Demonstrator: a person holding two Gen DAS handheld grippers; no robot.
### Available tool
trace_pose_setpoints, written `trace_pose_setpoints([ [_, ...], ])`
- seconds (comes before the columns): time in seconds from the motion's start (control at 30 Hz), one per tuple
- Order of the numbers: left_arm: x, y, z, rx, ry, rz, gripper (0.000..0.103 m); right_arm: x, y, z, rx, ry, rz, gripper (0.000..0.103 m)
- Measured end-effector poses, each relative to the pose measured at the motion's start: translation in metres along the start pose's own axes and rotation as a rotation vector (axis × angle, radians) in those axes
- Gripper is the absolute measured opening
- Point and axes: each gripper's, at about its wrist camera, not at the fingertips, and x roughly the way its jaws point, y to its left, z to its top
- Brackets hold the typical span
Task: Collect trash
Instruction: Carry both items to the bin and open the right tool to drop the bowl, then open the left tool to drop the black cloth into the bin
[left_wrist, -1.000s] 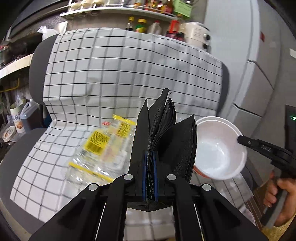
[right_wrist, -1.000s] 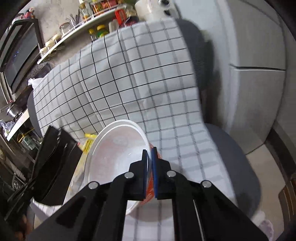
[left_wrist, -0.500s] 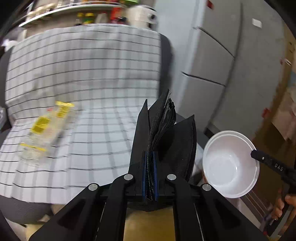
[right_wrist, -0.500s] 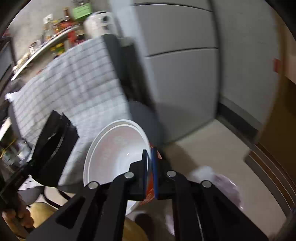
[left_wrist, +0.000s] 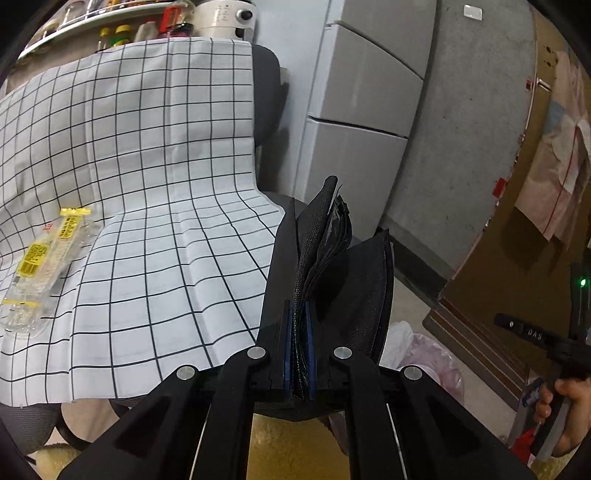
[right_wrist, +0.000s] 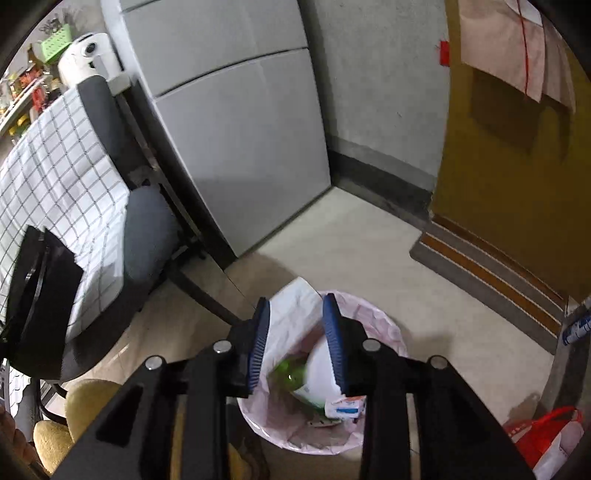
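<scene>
Lying below the just-opened jaws – seemingly inside the bin (right_wrist: 388, 332) – white bowl (right_wrist: 319, 373).

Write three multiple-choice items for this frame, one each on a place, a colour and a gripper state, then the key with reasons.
1. Where does the clear plastic bottle with yellow labels lie?
A. on the checked cloth over the chair
B. in the bin
C. on the floor

2. What colour is the liner of the round waste bin?
A. black
B. pale pink
C. blue

3. How does the left gripper stand?
A. wide open and empty
B. out of view
C. shut on the black folded wallet-like item

Key: 1 A, the bottle rests on the white black-lined cloth; 2 B, the crinkled pink bag lines the rim; 3 C, the blue pads pinch the black item between them. The right gripper has just been opening above the bin, nothing pressed between its pads.
</scene>
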Motion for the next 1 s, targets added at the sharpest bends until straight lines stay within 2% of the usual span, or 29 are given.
trace_pose_setpoints([
  [0.33,0.009,-0.032,-0.016,0.083,0.065,-0.134,0.007,-0.036,0.023,0.009,-0.060,-0.123,0.061,0.030],
  [0.6,0.028,-0.093,-0.028,0.220,0.102,-0.276,0.007,-0.070,0.004,0.021,-0.035,-0.236,0.043,0.030],
  [0.8,0.051,-0.137,-0.036,0.304,0.157,-0.349,0.007,-0.077,-0.026,0.022,0.014,-0.267,0.004,0.030],
  [0.87,0.060,-0.152,-0.037,0.330,0.165,-0.366,0.016,-0.077,-0.036,0.022,0.034,-0.264,-0.009,0.030],
  [0.9,0.064,-0.157,-0.037,0.339,0.171,-0.372,0.024,-0.077,-0.040,0.021,0.044,-0.265,-0.012,0.030],
  [0.93,0.070,-0.162,-0.038,0.346,0.174,-0.368,0.046,-0.077,-0.044,0.021,0.053,-0.263,-0.014,0.030],
  [0.97,0.073,-0.163,-0.037,0.344,0.168,-0.362,0.061,-0.077,-0.047,0.020,0.058,-0.263,-0.014,0.030],
  [1.0,0.073,-0.162,-0.038,0.338,0.161,-0.360,0.061,-0.077,-0.049,0.020,0.062,-0.264,-0.013,0.030],
])
